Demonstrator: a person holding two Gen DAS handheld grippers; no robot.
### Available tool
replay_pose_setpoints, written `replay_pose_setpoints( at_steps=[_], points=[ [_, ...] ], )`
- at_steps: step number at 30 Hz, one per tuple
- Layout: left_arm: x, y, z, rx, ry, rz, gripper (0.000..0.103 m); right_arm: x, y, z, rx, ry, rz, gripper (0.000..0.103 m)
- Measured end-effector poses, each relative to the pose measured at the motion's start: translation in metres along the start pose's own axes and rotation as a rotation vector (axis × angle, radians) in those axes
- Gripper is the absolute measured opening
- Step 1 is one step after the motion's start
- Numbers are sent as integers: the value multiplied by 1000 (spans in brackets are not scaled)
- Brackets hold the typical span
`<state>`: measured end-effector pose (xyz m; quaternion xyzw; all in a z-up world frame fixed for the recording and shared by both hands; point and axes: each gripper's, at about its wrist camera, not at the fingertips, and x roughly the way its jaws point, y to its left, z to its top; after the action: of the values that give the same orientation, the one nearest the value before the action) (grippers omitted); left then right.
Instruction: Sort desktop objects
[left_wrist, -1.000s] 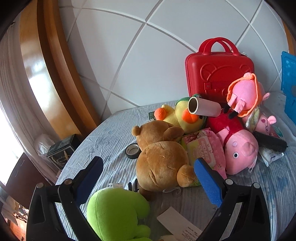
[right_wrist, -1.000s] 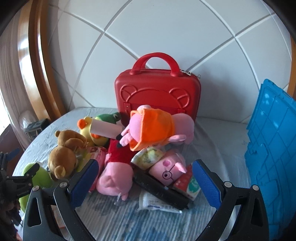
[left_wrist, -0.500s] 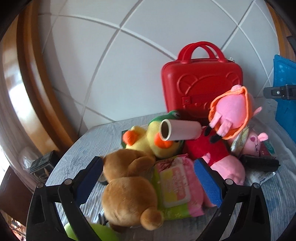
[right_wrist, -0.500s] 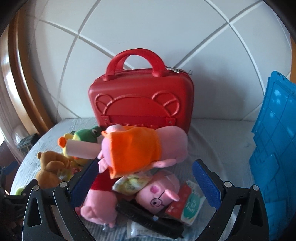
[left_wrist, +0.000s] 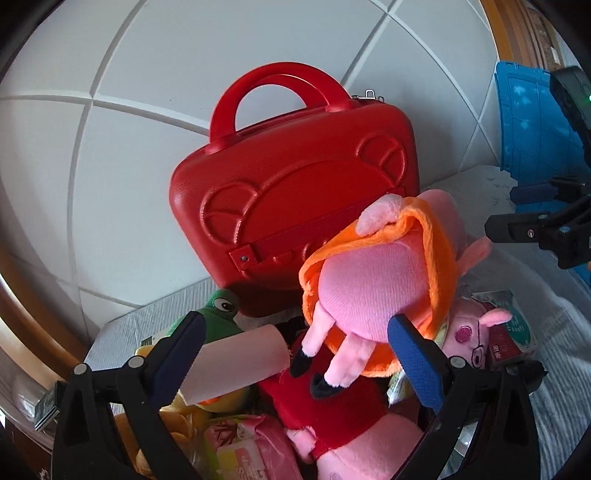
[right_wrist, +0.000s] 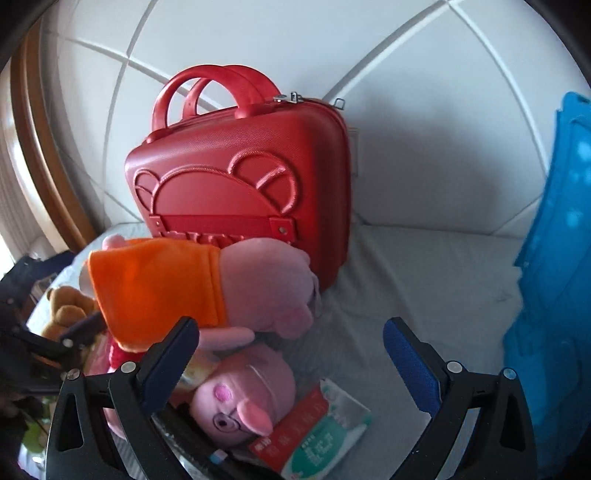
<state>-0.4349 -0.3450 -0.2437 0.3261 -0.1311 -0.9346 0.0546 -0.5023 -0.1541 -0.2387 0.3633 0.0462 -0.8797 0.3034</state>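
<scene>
A red hard case (left_wrist: 295, 195) with a handle stands against the white wall; it also shows in the right wrist view (right_wrist: 240, 188). A pink pig plush in an orange dress (left_wrist: 376, 280) lies on the toy pile in front of it, also seen from the right wrist (right_wrist: 177, 288). My left gripper (left_wrist: 295, 354) is open, its fingers straddling the pig's legs and a pink roll (left_wrist: 236, 365). My right gripper (right_wrist: 291, 354) is open above a small pink pig with glasses (right_wrist: 240, 398) and a tissue pack (right_wrist: 325, 432).
A blue crate (right_wrist: 554, 280) stands at the right, also in the left wrist view (left_wrist: 532, 122). A duck plush (left_wrist: 218, 306), a red-dressed pig (left_wrist: 332, 406), a wipes pack (left_wrist: 251, 450) and a brown bear (right_wrist: 66, 306) crowd the grey cloth (right_wrist: 424, 280).
Both grippers have moved forward toward the red case and the pile. The bear and green plush have dropped out of the left view. Both stay open.
</scene>
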Motion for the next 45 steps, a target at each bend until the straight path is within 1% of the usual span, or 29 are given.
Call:
replay_pose_setpoints(
  at_steps=[2, 6, 9, 10, 12, 14, 15, 16, 17, 18, 19, 20, 21, 22, 23, 24, 25, 26, 28, 31, 39, 41, 43, 45],
  points=[
    [6, -4, -1, 7, -5, -8, 100, 13, 0, 9, 17, -1, 21, 102],
    [20, -12, -9, 25, 18, -17, 100, 39, -7, 26, 109, -5, 65, 102],
    [23, -12, -8, 1, 9, -42, 100, 57, -17, 32, 200, 8, 91, 102],
    [23, -14, -6, 7, -1, -49, 100, 64, -23, 33, 245, 15, 119, 102],
    [24, -17, -6, 35, -16, -36, 100, 73, -33, 34, 352, 35, 203, 102],
    [29, -17, -4, 44, -14, -34, 100, 76, -40, 34, 434, 23, 282, 102],
    [33, -17, -3, 40, -7, -35, 100, 81, -41, 34, 469, 44, 304, 103],
    [37, -16, -1, 34, 0, -40, 100, 89, -39, 36, 489, 86, 298, 103],
    [41, -16, 1, 27, 6, -55, 100, 96, -37, 37, 492, 126, 279, 103],
    [44, -17, 3, 26, 9, -68, 100, 102, -35, 39, 494, 147, 274, 103],
    [47, -18, 5, 30, 14, -89, 92, 105, -34, 40, 498, 152, 275, 103],
    [49, -19, 6, 32, 22, -119, 68, 107, -32, 40, 496, 162, 268, 97],
    [51, -20, 6, 28, 37, -147, 57, 106, -29, 41, 476, 179, 238, 79],
    [53, -20, 5, 17, 48, -156, 55, 104, -25, 41, 441, 188, 196, 71],
    [52, -19, 2, 11, 50, -157, 53, 100, -21, 40, 406, 185, 176, 65],
    [50, -19, -1, 9, 45, -156, 52, 95, -18, 39, 386, 171, 176, 58],
    [47, -18, -3, 6, 40, -155, 49, 89, -17, 37, 376, 155, 177, 54],
    [43, -17, -5, 1, 35, -158, 45, 83, -15, 36, 369, 141, 174, 46],
    [33, -16, -6, -4, 13, -165, 43, 74, -9, 34, 344, 120, 163, 44],
    [19, -16, -9, 12, -3, -151, 42, 62, 5, 32, 293, 91, 145, 42],
    [-38, -9, -4, 17, -89, -149, 42, 7, 32, 28, 210, 0, 153, 39],
    [-53, -9, -3, 22, -108, -156, 42, -11, 36, 24, 209, -22, 154, 39],
    [-68, -10, -2, 23, -126, -162, 42, -36, 40, 13, 199, -44, 149, 39],
    [-84, -10, -6, 26, -145, -166, 42, -61, 38, 10, 188, -69, 140, 38]
  ],
)
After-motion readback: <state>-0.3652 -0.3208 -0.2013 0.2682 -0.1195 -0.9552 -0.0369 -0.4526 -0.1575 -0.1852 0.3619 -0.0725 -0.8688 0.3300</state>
